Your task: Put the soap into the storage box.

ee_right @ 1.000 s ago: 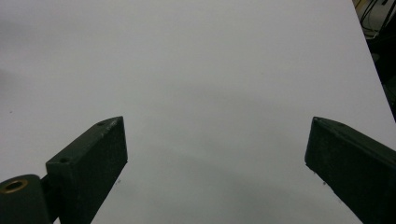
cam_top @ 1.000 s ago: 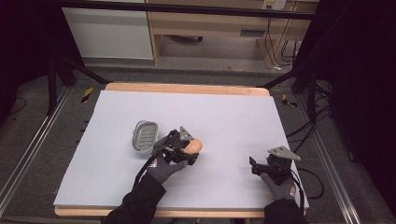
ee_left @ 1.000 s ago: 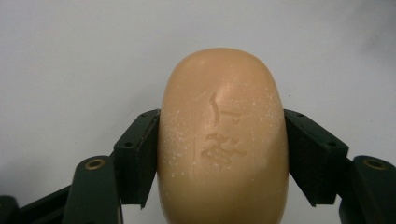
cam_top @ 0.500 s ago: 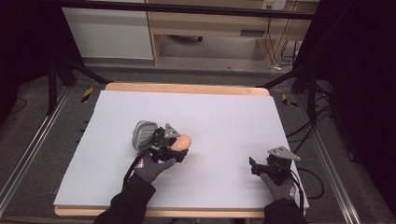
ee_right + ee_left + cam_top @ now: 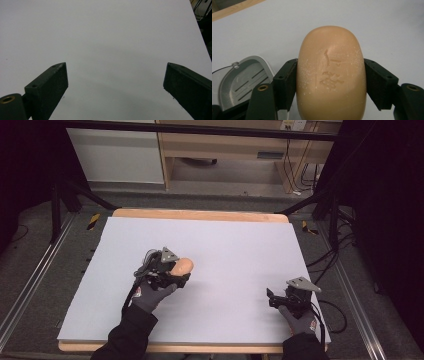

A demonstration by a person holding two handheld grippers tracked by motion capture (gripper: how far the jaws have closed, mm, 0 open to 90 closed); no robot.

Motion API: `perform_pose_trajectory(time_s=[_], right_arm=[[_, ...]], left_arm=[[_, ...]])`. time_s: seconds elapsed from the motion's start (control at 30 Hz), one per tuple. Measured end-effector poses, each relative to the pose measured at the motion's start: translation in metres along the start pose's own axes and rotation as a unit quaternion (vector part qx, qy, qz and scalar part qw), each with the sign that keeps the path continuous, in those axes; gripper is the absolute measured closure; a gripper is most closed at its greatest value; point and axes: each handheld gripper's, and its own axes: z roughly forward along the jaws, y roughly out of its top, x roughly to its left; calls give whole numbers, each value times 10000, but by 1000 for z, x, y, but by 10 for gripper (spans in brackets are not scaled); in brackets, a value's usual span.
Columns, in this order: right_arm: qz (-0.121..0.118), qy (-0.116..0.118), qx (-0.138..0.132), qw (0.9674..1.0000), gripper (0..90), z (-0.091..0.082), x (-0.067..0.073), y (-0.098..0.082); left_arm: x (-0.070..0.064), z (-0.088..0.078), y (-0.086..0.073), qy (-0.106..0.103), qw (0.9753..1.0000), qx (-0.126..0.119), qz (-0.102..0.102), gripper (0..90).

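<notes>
Left tongs [image 5: 329, 82] gripping tan embossed soap [image 5: 331, 72]

A peach-orange soap bar [image 5: 331, 75] with stamped marks and white flecks, a grey slotted soap dish [image 5: 244, 80], a pale lavender-white table cover [image 5: 240, 245].

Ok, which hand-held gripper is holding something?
The left hand-held gripper, shut on the soap. The right hand-held gripper is open, jaws apart over bare table.

High view overlooks the table [image 5: 240, 245]; claw cameras sit close above it.
</notes>
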Motion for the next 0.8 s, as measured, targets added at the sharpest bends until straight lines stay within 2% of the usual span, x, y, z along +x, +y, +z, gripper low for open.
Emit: perform_pose_trajectory(time_s=[0.1,0.3,0.37,0.47,0.8], right_arm=[[0,-5,-11,10000,59,0,0,0],[4,6,-3,10000,59,0,0,0],[2,-1,-8,10000,59,0,0,0],[3,1,-8,10000,59,0,0,0],[-2,8,1,10000,59,0,0,0]], left_arm=[[5,-2,0,49,9998,-93,-141,322],[16,-6,-1,187,9996,-82,-211,322],[22,-8,-2,264,9990,-148,-344,322],[26,-9,-2,302,9988,-134,-361,322],[45,-11,-5,557,9966,-130,-595,322]])
